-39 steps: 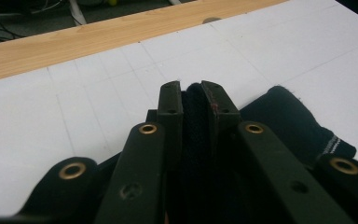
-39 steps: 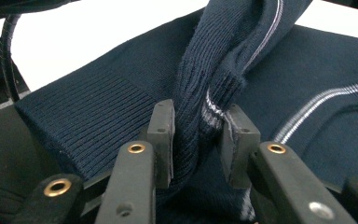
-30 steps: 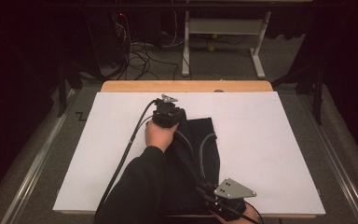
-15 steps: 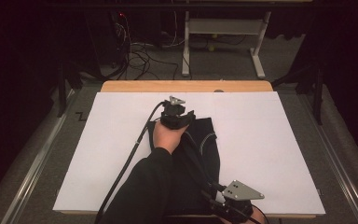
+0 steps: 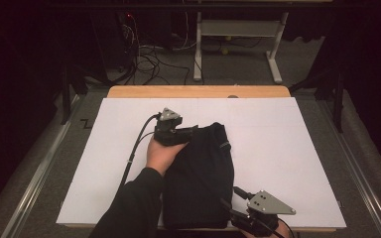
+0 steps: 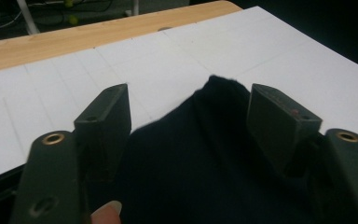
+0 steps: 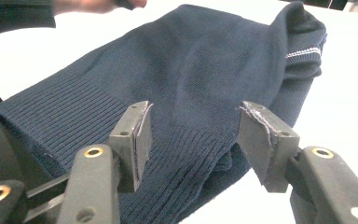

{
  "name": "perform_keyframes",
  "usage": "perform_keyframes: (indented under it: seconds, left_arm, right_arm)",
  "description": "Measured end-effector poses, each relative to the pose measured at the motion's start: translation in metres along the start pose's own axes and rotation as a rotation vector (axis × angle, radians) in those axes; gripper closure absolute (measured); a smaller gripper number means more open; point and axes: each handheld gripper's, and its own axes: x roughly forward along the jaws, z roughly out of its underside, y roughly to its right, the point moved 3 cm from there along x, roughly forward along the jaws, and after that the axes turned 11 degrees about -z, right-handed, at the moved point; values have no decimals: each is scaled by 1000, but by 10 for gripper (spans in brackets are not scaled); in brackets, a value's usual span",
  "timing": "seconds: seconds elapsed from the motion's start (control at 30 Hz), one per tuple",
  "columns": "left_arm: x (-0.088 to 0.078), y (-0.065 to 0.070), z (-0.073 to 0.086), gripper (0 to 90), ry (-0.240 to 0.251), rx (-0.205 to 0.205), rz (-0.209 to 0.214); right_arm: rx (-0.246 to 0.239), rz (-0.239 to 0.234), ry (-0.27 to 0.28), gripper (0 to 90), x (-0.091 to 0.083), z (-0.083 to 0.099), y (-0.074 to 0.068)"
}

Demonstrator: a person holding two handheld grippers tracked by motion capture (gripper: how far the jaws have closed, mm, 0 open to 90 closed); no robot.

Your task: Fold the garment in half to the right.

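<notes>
Counting one folded sweater (image 5: 201,173), two grippers

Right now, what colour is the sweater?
Dark navy blue sweater with ribbed hem; clearest in the right gripper view.

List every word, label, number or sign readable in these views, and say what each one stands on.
"Z": a small black mark, shaped like that letter, on the white table sheet near its far left corner in the high view.
No readable text on the dark knitted sweater; its pale stripe is trim, not lettering.
</notes>
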Motion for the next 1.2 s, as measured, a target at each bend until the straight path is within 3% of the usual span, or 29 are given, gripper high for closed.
perform_keyframes:
  seconds: [0.23, 0.33, 0.57, 0.67, 0.8, 0.9, 1.1, 1.17, 1.2]
  left_arm:
    - [-38, -23, 33, 164, 26, 15, 6]
    - [-54, -35, 50, 115, 25, 16, -16]
    - [-88, -64, 90, 57, 27, -31, -22]
    - [-99, -72, 106, 47, 10, -25, -43]
    - [-107, -76, 123, 13, 16, -42, -31]
    - [-107, -73, 135, 0, 3, -49, -3]
    - [-108, -71, 134, 0, 39, -32, 12]
    - [-105, -74, 136, 0, 34, -53, 36]
    - [-104, -76, 136, 0, 30, -53, 35]
  right_arm:
    - [-3, 14, -3, 455, 1, 0, 2]
    - [-4, 14, -3, 455, 2, 1, 2]
    - [0, 16, -3, 430, 4, 3, 5]
    - [3, 15, 4, 404, 6, 3, 8]
    - [16, 23, 11, 356, 8, 5, 15]
    - [25, 15, 28, 267, 10, 5, 23]
    - [45, 58, 59, 109, 16, -1, 45]
    - [49, 93, 61, 8, 18, -3, 56]
    - [44, 111, 52, 0, 20, -3, 62]
